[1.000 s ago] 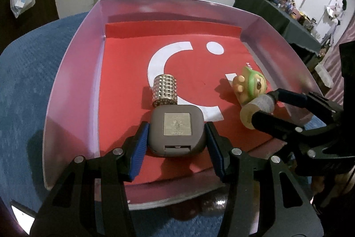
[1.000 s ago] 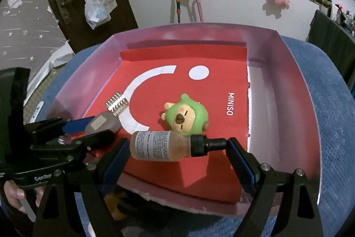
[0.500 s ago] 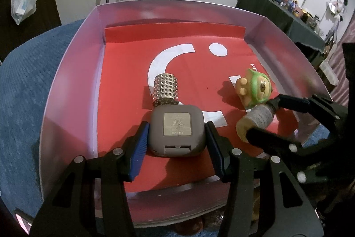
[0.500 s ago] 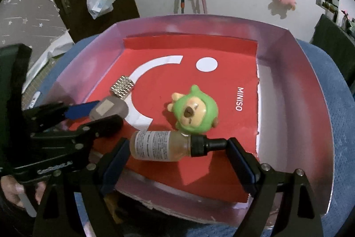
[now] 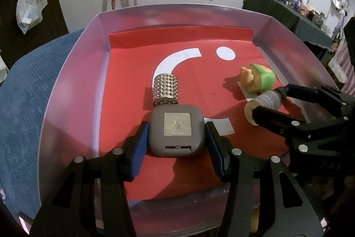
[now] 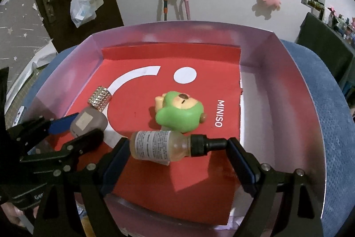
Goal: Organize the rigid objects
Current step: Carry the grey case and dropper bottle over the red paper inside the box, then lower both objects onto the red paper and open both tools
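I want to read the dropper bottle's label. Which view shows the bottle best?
The right wrist view: the dropper bottle lies sideways between the right gripper fingers, label and black cap facing the camera. The left wrist view shows only its base and part of the label, behind a gripper finger.

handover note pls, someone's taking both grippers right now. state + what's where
Left gripper: shut on the grey perfume bottle, held low over the red liner, studded cap pointing away.
Right gripper: shut on the dropper bottle end to end, lying sideways just in front of the green toy.
Green toy lies on its side in the tray, loose.
Done: toy in the tray.
Left: set down and release both bottles in the tray; whether either touches the liner is unclear.
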Demonstrator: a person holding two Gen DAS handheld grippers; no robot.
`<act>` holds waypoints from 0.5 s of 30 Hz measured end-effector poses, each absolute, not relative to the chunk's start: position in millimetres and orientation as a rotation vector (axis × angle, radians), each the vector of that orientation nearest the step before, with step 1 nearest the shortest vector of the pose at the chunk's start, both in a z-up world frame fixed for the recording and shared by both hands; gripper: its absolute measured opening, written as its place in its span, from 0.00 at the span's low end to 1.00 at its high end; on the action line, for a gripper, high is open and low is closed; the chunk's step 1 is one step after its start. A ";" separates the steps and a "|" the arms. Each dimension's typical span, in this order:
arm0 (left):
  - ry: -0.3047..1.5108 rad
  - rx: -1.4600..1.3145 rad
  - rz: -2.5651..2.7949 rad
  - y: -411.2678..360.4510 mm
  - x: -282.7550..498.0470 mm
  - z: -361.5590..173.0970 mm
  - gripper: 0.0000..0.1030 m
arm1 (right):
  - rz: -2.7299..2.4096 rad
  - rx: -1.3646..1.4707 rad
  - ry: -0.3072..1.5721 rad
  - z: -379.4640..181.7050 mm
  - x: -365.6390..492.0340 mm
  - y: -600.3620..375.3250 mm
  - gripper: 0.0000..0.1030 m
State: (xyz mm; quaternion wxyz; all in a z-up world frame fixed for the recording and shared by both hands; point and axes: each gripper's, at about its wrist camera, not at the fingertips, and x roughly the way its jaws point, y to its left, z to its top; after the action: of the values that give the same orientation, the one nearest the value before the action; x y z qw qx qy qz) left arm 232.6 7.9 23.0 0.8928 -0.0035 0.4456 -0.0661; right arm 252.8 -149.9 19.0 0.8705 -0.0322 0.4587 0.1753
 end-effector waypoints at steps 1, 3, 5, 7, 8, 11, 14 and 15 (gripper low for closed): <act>0.926 -0.010 -0.139 7.9 232.6 22.8 0.47 | 0.368 -0.068 0.964 18.7 254.1 -149.9 0.87; 0.925 -0.009 -0.139 7.4 232.6 22.3 0.47 | 0.369 -0.065 0.969 18.5 254.4 -150.3 0.87; 0.925 -0.008 -0.139 8.0 232.8 22.4 0.47 | 0.369 -0.061 0.971 18.9 255.5 -150.3 0.87; 0.926 -0.011 -0.140 8.3 232.7 22.3 0.47 | 0.370 -0.059 0.972 18.9 255.3 -151.1 0.87; 0.926 -0.013 -0.141 8.4 232.7 22.2 0.47 | 0.369 -0.059 0.972 19.0 255.9 -149.9 0.87; 0.925 -0.010 -0.142 8.1 233.0 22.2 0.47 | 0.372 -0.056 0.972 18.3 255.9 -150.3 0.87; 0.926 -0.008 -0.140 8.2 233.1 22.3 0.47 | 0.371 -0.056 0.973 18.0 256.0 -150.2 0.87; 0.927 -0.005 -0.139 7.6 232.9 22.8 0.47 | 0.371 -0.057 0.972 18.1 255.9 -150.1 0.87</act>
State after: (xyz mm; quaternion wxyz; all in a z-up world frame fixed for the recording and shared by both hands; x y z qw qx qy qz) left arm 232.9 7.6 22.8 0.8922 -0.0026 0.4466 -0.0671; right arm 255.9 -150.1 18.1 0.8673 -0.0272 0.4644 0.1771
